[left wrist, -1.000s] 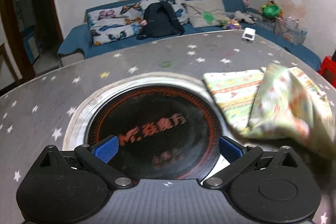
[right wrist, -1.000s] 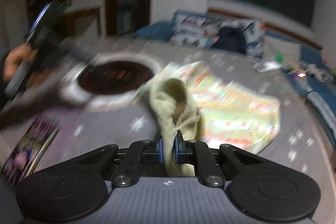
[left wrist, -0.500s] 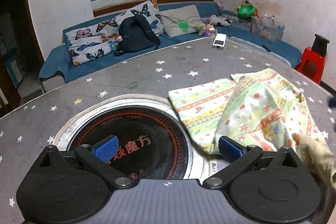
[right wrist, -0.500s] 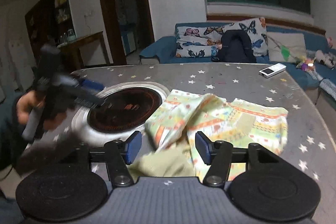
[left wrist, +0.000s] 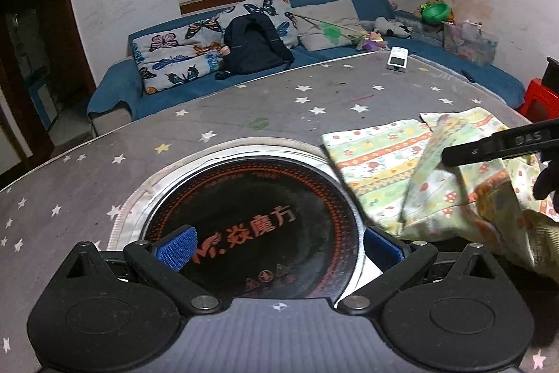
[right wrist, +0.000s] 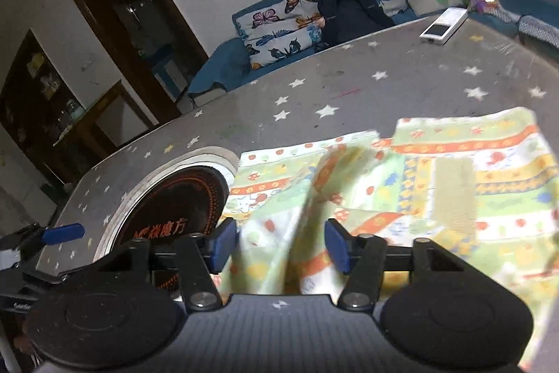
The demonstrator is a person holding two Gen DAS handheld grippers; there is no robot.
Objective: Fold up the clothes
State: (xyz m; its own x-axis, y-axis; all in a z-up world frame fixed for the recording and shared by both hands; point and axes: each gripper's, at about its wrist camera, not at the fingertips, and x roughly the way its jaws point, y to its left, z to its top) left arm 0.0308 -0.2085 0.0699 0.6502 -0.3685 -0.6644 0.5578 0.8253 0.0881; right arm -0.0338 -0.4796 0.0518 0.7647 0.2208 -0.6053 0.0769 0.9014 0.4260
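Because the pale green, orange-striped printed cotton garment (right wrist: 412,184) lies rumpled on the right half of the grey star-patterned round table (left wrist: 244,114), with one edge lapping onto the steel rim of the black glass induction hob (left wrist: 251,229) set into the table's middle, it is not yet a tidy fold. A raised ridge of cloth runs up between the blue pads of the right gripper (right wrist: 281,242), whose jaws stand apart with nothing pinched, probably so that it can close on that ridge and pull it flat. Over the hob, the left gripper (left wrist: 277,245) hovers with its jaws also spread wide and empty, its right pad just beside the garment's near corner, seemingly placed to take that corner. Well apart from the cloth, a white remote control (left wrist: 397,57) rests near the table's far edge.
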